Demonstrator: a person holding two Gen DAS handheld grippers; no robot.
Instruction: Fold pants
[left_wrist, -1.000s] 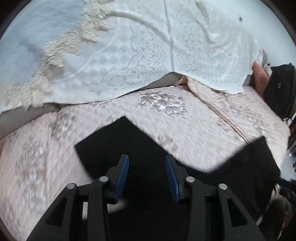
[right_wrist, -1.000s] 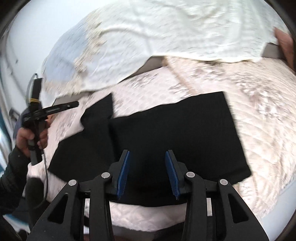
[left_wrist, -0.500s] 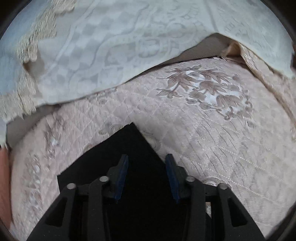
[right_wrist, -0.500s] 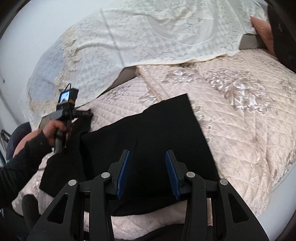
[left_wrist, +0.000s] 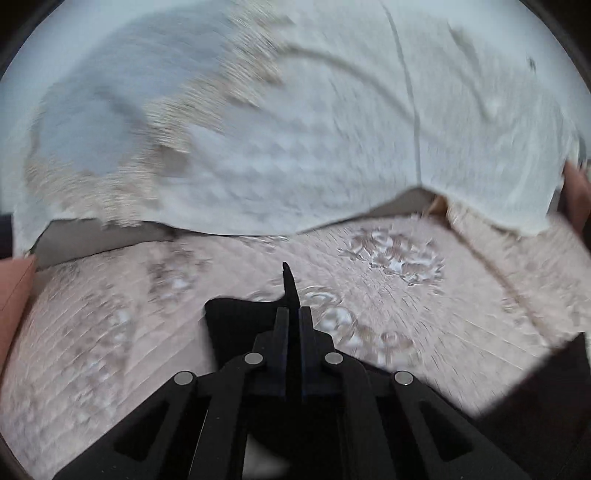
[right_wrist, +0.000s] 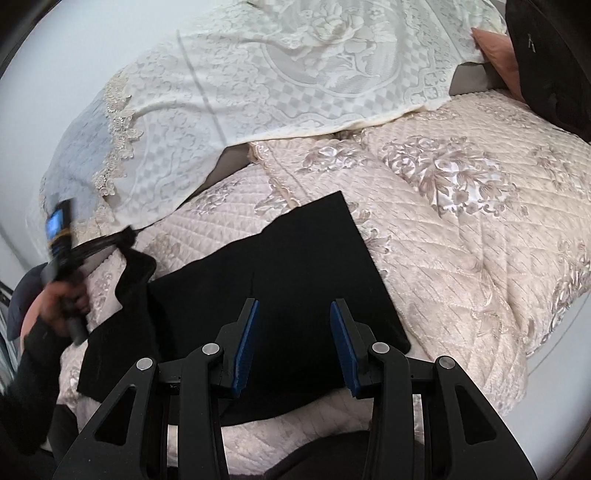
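Black pants (right_wrist: 295, 273) lie flat on a pink quilted bedspread (right_wrist: 461, 229). In the left wrist view my left gripper (left_wrist: 291, 314) is shut on a corner of the pants (left_wrist: 240, 314), and a sliver of black cloth sticks up between the fingers. In the right wrist view the left gripper (right_wrist: 125, 234) lifts that left end of the pants off the bed. My right gripper (right_wrist: 293, 328) is open and empty, above the near part of the pants.
A white lace cover (right_wrist: 295, 74) drapes over the back of the bed. A dark bag (right_wrist: 554, 62) and an orange pillow (right_wrist: 495, 48) sit at the far right. The bed's edge (right_wrist: 535, 354) falls away at the right.
My left gripper has shut on the pants corner and lifted it; before it was open above the corner. My right gripper stays open over the pants.
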